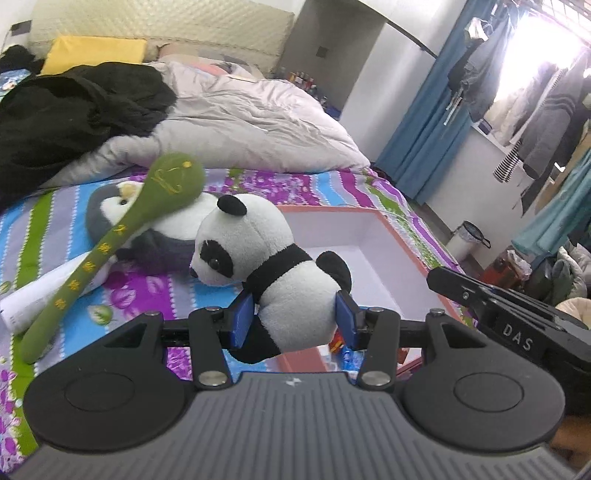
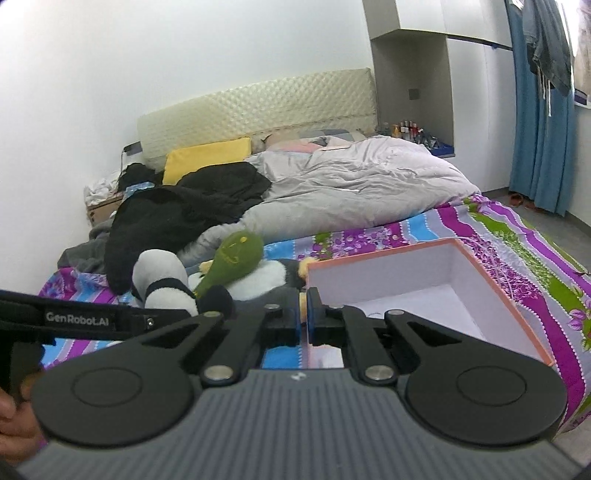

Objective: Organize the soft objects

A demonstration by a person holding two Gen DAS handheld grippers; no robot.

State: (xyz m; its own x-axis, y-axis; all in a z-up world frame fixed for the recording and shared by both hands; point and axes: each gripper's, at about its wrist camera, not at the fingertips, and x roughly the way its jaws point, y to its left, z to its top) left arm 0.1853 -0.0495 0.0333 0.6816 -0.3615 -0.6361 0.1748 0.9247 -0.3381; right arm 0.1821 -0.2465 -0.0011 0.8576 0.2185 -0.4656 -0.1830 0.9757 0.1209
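Your left gripper (image 1: pixel 295 319) has its blue pads pinching the round white belly of a plush panda (image 1: pixel 273 266), one pad on each flank, the jaws about half spread around the soft body. The panda is short-piled and fluffy, with black ears, eye patches, a black band across the shoulders and a black leg hanging below the pads. It is lifted off the bed, head turned to the left, with the open box (image 1: pixel 373 236) just behind and beneath it.

The box is rigid card, white inside with a salmon-orange rim, and sits on the bedsheet (image 1: pixel 155 291), a smooth fabric printed in purple, blue, green and grey floral stripes.

Your right gripper (image 2: pixel 305 314) has its pads pressed almost together. A sliver of yellowish plush shows in the narrow gap, but you cannot tell whether it is gripped or merely behind the pads.

Left on the sheet, a grey-and-white plush penguin (image 1: pixel 110 210) lies with a long green plush spoon (image 1: pixel 122 236) draped across it, its rounded bowl stitched in yellow thread and yellow characters running down the handle. A white tube (image 1: pixel 26 299) lies beside the spoon's handle. Behind them are a crumpled pale-grey duvet (image 1: pixel 251 122), black clothing (image 1: pixel 74 110), a yellow pillow (image 1: pixel 92 51) and a quilted cream headboard (image 1: pixel 159 26).
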